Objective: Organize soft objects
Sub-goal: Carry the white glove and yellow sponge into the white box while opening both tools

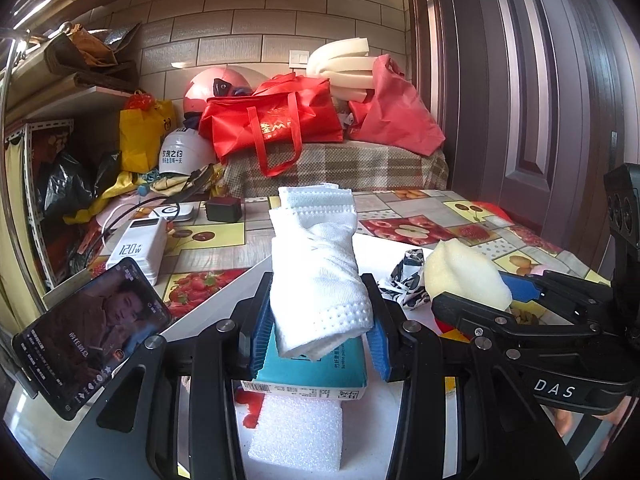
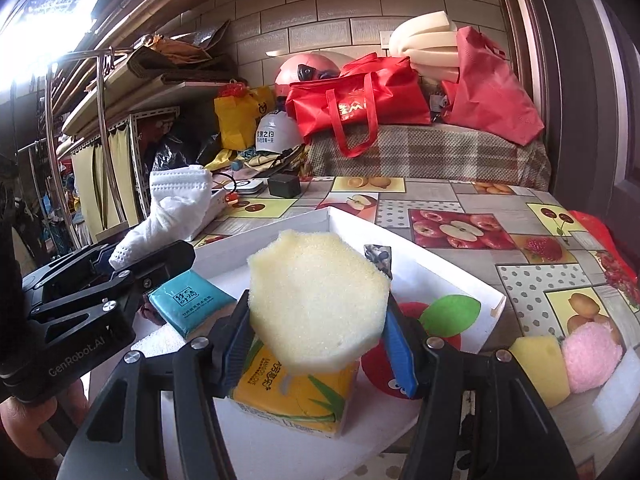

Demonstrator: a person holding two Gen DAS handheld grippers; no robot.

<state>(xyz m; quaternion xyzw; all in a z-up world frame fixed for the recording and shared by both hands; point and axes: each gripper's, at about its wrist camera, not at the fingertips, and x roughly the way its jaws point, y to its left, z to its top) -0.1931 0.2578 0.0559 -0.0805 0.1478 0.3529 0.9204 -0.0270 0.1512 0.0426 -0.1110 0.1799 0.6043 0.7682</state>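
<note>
Covering the table (image 2: 460, 200), fruit-print cloth; tiled wall (image 1: 240, 12).

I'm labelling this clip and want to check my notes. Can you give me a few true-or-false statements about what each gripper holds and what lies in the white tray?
1. The left gripper holds a white towel. True.
2. The right gripper is empty. False: it grips a yellow sponge.
3. A teal tissue pack lies in the white tray. True.
4. The pink pom-pom lies inside the tray. False: it sits outside, on the fruit-print tablecloth.
</note>
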